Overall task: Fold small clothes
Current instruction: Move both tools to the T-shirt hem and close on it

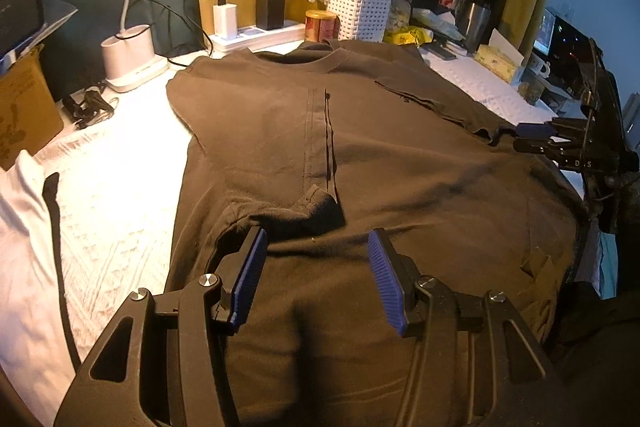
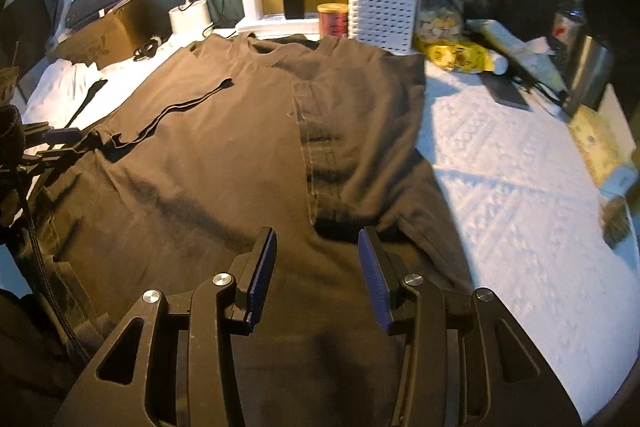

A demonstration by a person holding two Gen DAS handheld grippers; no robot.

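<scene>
White cloth (image 1: 24, 227) sits bunched at the far left of the bench (image 1: 120, 187), lamp (image 1: 128, 55) behind it. The dark shirt (image 1: 380, 155) lies flat across the middle, collar toward the back clutter, both sleeves folded in over the body. Left gripper (image 1: 316, 279) hovers over the near hem, jaws spread, nothing between them. Right gripper (image 2: 318, 279) is the same deal, jaws apart over the hem, empty. White basket (image 2: 380, 15) and a bottle (image 2: 568, 15) sit further right.
</scene>
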